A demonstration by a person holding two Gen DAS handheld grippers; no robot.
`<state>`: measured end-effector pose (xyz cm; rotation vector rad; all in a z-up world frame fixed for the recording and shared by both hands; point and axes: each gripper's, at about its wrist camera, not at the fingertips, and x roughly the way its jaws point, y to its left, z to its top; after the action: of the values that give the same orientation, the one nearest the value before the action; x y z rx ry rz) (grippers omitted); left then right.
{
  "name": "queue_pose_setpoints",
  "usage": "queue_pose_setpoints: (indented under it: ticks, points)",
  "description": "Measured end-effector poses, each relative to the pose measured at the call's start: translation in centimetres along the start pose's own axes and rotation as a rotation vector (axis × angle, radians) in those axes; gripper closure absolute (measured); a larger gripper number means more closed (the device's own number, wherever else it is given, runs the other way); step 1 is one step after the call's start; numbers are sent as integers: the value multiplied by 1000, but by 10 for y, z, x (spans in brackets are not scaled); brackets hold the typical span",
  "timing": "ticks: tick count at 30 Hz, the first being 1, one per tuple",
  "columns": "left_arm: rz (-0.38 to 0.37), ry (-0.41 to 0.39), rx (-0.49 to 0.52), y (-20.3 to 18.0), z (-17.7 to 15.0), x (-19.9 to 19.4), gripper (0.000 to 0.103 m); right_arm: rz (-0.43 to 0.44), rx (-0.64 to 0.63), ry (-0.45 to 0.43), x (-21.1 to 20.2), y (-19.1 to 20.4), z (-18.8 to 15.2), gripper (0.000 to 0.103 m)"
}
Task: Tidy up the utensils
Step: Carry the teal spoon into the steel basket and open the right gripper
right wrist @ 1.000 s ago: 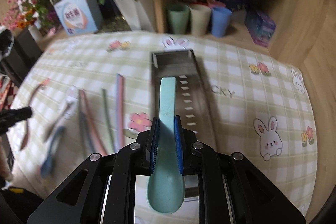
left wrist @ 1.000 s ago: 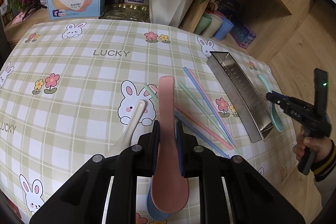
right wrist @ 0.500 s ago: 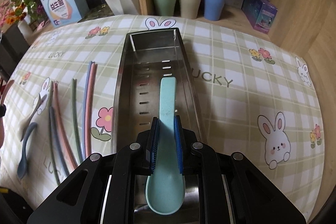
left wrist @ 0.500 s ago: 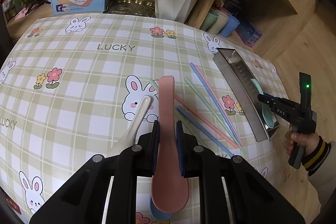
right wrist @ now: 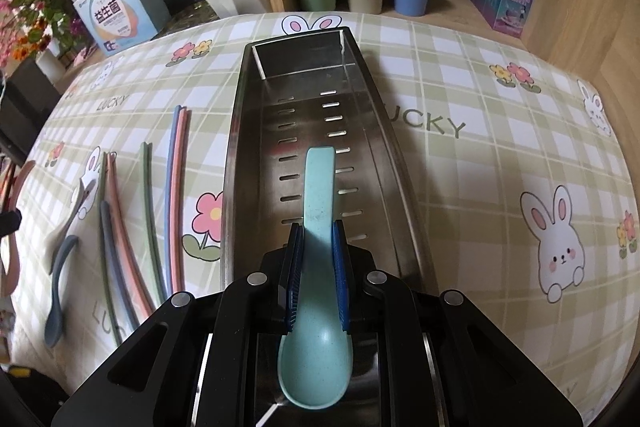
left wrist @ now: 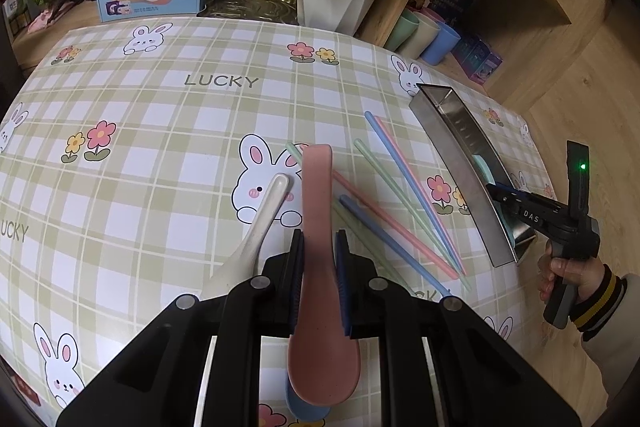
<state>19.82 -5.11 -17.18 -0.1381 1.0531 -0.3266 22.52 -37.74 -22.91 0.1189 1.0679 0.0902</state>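
Steel tray (right wrist: 400,187) shows its slotted floor only in the right wrist view, where the right gripper (right wrist: 318,247) has its jaws pinching a mint spoon (right wrist: 318,227) above it, while the left wrist view shows the left gripper (left wrist: 319,259) pinching a pink spoon (left wrist: 318,219) over the counter (left wrist: 160,147), beside a white spoon (left wrist: 262,219) and chopsticks (left wrist: 404,183).

The blue spoon (left wrist: 306,411) at six o'clock in the left wrist view lies almost wholly under the pink spoon (left wrist: 320,267), only its bowl edge showing. The white spoon (left wrist: 256,231) has its bowl hidden behind the left tongs (left wrist: 319,283). At three o'clock, the metal tray (left wrist: 460,163) wall hides most of the green spoon (left wrist: 482,163), and the person's sleeve (left wrist: 608,311) runs off the edge.
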Motion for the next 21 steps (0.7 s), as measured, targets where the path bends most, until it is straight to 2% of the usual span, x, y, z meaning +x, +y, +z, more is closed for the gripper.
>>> queue_pose_setpoints:
  ticks: [12, 21]
  points:
    - [-1, 10, -2, -2, -1, 2, 88, -1, 33, 30, 7, 1, -5, 88]
    - [-2, 9, 0, -3, -1, 1, 88, -40, 72, 21, -3, -3, -3, 86]
